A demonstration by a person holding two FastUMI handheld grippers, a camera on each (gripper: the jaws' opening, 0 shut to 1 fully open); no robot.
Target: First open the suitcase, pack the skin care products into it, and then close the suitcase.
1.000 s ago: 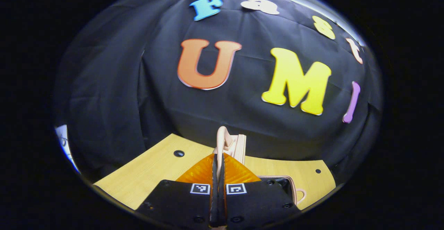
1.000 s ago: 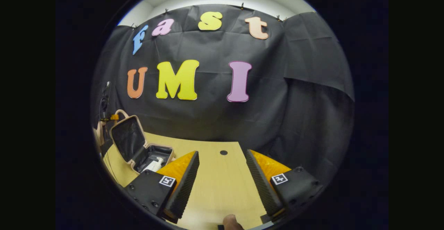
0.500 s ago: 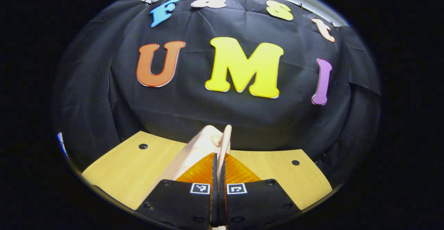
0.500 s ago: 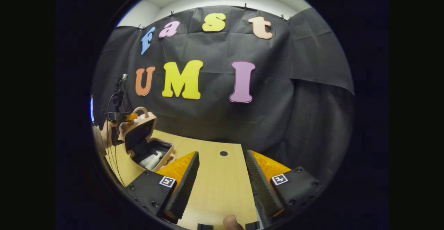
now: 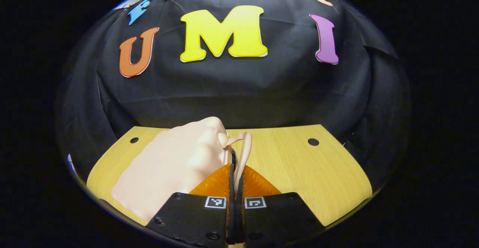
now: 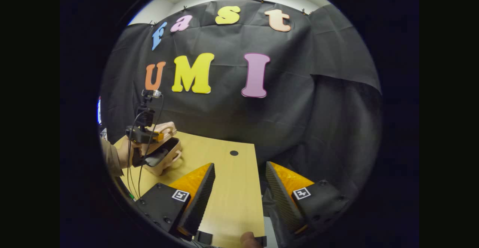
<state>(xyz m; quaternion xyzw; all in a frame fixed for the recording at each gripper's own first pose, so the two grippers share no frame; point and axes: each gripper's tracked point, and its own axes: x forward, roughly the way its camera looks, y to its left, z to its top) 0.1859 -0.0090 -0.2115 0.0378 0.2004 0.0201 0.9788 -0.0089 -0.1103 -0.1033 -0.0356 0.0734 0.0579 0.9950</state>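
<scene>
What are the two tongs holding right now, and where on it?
Left tongs are shut on the suitcase by its handle. Right tongs are open, holding nothing.

The left gripper [image 5: 235,173] has its fingers pressed together, pinching a thin handle loop [image 5: 243,154] between them. In the right gripper view, the left gripper [image 6: 144,135] is held by a hand [image 6: 121,152] with a sleeve [image 6: 109,158] at the wrist; its grip is too small to judge there. The right gripper [image 6: 237,188] is level, its fingers spread wide apart with nothing between them.
</scene>
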